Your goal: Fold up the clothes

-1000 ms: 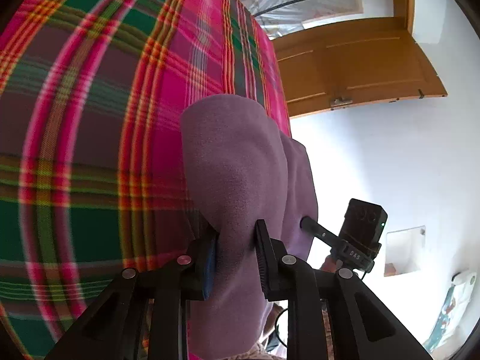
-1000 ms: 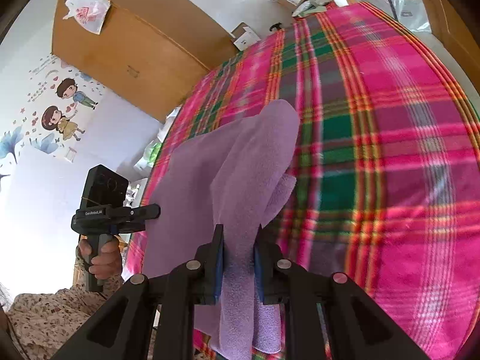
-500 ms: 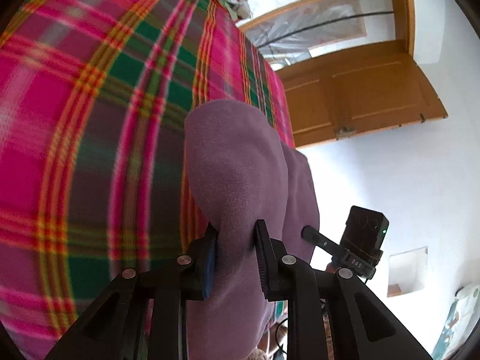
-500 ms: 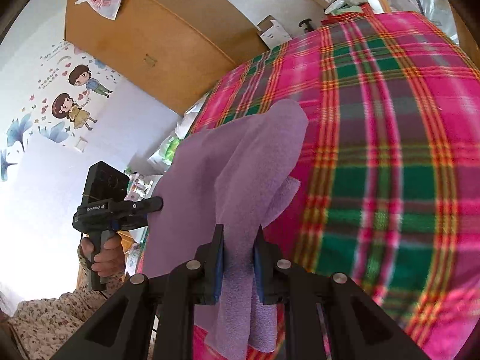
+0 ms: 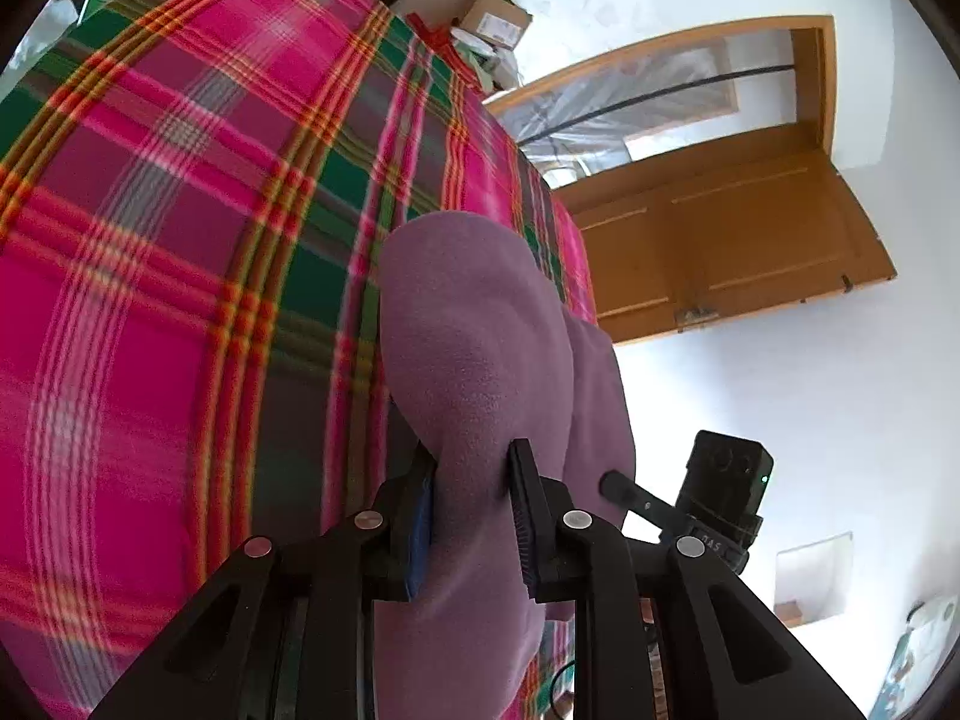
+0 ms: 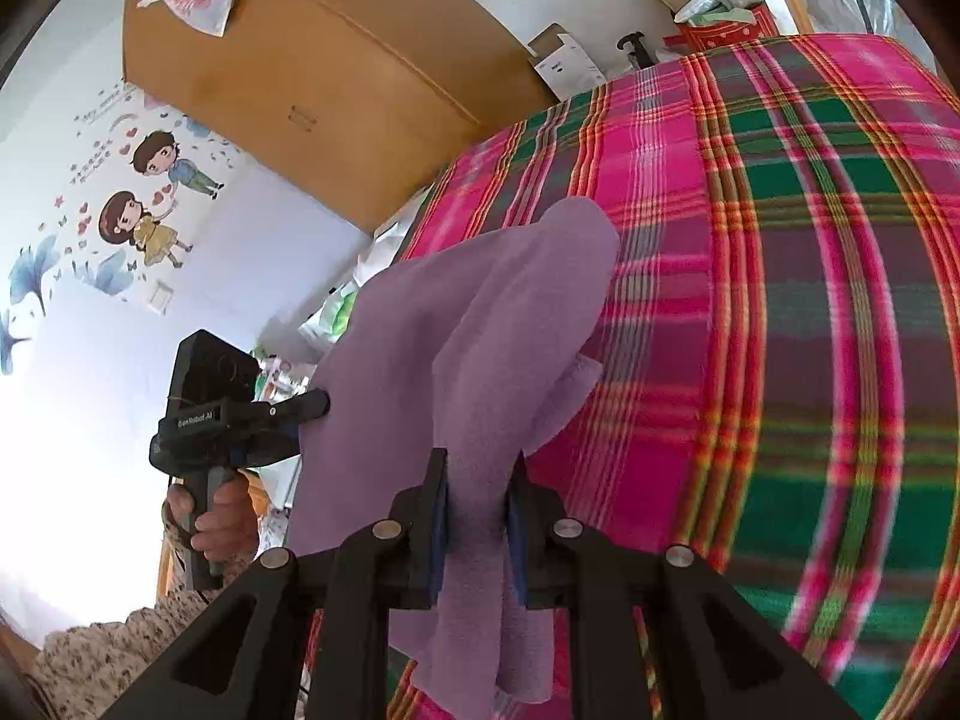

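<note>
**Purple cloth held over the bed**

My left gripper (image 5: 471, 516) and right gripper (image 6: 477, 516) both clamp the soft purple fleece garment (image 6: 480, 324) — it hangs stretched between them, above the pink-and-green plaid blanket (image 6: 810, 300) lying ahead and below.

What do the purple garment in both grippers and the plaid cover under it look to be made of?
Purple garment: probably fleece or a similar soft knit, matte with a fuzzy nap, bunching thickly between the pads. Plaid cover: seemingly a woven or brushed blanket in pink, green and orange checks, matte, with no sheen; motion blur hides its weave.
</note>
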`<state>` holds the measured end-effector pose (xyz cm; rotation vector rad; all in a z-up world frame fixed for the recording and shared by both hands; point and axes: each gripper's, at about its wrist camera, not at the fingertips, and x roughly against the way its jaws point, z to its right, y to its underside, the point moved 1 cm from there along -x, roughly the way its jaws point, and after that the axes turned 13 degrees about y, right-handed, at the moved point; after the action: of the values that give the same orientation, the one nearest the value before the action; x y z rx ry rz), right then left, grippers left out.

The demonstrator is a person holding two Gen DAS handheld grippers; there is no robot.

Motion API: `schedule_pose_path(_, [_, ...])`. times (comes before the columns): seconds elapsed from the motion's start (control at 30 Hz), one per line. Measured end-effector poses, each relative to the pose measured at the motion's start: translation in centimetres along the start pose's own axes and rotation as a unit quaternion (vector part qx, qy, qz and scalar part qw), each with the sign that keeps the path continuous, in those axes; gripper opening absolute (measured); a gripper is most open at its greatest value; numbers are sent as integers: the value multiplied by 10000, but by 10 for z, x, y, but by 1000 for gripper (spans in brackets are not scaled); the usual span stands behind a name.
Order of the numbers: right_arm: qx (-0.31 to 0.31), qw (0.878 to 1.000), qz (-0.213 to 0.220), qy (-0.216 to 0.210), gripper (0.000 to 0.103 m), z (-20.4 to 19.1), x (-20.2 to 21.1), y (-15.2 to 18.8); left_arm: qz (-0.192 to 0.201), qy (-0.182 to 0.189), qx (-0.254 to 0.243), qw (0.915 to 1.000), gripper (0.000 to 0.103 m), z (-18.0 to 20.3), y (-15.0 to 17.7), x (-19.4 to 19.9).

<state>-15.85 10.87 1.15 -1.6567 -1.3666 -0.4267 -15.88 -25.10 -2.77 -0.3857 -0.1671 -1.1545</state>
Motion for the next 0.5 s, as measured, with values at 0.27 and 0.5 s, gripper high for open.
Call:
schedule_pose_path(0.27, [-86, 10000, 16, 11, 17, 4, -28, -31, 102, -96, -42, 9999, 24, -8, -42, 25])
schedule_pose_path(0.5, [-127, 9999, 36, -46, 17, 5, -48, -53, 264, -92, -36, 9996, 24, -10, -62, 35])
